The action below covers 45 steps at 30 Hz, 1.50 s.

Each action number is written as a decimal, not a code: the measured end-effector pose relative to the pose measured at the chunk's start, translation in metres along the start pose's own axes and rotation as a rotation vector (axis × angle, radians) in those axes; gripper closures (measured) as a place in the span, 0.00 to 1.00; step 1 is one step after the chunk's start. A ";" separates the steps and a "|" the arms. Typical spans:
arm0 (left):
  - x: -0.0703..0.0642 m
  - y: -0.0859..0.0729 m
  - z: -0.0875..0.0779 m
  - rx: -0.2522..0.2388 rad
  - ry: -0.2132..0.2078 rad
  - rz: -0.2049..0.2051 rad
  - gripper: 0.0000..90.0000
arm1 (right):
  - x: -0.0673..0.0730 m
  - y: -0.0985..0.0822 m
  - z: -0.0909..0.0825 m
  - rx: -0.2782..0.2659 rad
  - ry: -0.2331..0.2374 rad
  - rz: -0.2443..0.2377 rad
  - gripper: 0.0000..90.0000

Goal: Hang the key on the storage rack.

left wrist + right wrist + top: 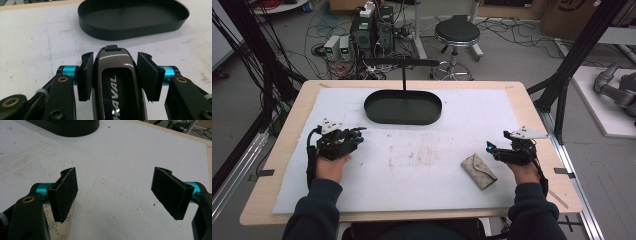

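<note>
The left gripper has its jaws clamped on a glossy dark car key fob with "HAVAL" lettered along its face, the two black pads pressing its long sides while its rounded nose pokes out ahead between them, toward the black oval tray that sits farther up the white mat. In the high view the left gripper is at the left of the mat, near the tray but apart from it, with the fob too small to make out there. The right gripper has its jaws spread wide with nothing between them, only bare mat, and in the high view it sits at the right of the mat just beside a small beige patterned pouch, a corner of which shows under its left pad in the right gripper view. The fob looks like hard, smooth plastic: light, stiff, and likely slippery on its polished curved shell (the shine suggests little friction), so a squeeze on the rounded flanks could let it squirt forward or twist. The present hold across the flatter midsection of its sides seems the safest place, better than the tapered nose. It probably will not crush, though a drop onto the tray could scuff it, so it should be set down low and gently rather than let fall
</note>
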<state>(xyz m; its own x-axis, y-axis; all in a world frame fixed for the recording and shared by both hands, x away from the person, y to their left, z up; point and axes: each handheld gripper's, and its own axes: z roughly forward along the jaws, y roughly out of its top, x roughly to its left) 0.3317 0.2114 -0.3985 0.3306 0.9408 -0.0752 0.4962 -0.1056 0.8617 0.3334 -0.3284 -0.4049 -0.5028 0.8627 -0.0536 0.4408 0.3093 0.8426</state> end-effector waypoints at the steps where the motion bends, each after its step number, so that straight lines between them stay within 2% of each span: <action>1: -0.002 0.006 0.000 -0.024 -0.005 0.000 0.55 | 0.000 0.000 0.001 0.001 0.000 -0.004 0.24; 4: -0.004 0.012 0.000 -0.042 -0.009 0.002 0.55 | 0.000 0.000 0.002 0.000 0.001 -0.007 0.24; 10: -0.007 0.046 0.000 -0.108 -0.034 -0.002 0.54 | -0.001 0.000 0.001 -0.005 0.001 0.000 0.24; 12: -0.007 0.050 0.000 -0.114 -0.035 0.000 0.54 | -0.002 0.000 0.001 -0.006 0.001 0.000 0.24; 13: -0.008 0.062 0.001 -0.127 -0.039 0.005 0.54 | -0.002 0.000 0.001 -0.007 0.002 0.004 0.24; 15: -0.009 0.073 0.003 -0.138 -0.038 0.010 0.54 | -0.002 0.000 0.001 -0.006 0.003 0.007 0.24; 22: -0.003 0.111 0.018 -0.151 -0.033 -0.002 0.54 | -0.003 0.000 0.002 -0.009 0.005 0.004 0.24; 24: -0.002 0.115 0.020 -0.150 -0.036 -0.006 0.54 | -0.003 0.000 0.002 -0.008 0.005 0.005 0.24; 26: 0.001 0.129 0.028 -0.148 -0.032 -0.007 0.54 | -0.004 0.000 0.002 -0.005 0.006 0.010 0.24; 30: 0.003 0.139 0.037 -0.154 -0.024 -0.016 0.54 | -0.004 0.000 0.002 -0.006 0.006 0.011 0.24; 32: 0.006 0.149 0.046 -0.166 -0.029 -0.037 0.54 | -0.004 0.000 0.002 -0.010 0.007 0.009 0.24; 36: 0.006 0.160 0.052 -0.172 -0.029 -0.037 0.54 | -0.005 -0.002 0.001 -0.011 0.006 0.016 0.24; 45: 0.011 0.173 0.063 -0.182 0.003 -0.051 0.54 | -0.008 -0.005 -0.001 -0.008 0.008 0.024 0.24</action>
<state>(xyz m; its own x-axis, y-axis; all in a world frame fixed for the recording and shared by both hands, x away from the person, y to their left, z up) 0.4715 0.1836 -0.2818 0.3058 0.9445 -0.1201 0.3590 0.0024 0.9333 0.3346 -0.3370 -0.4083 -0.4981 0.8666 -0.0293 0.4469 0.2854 0.8478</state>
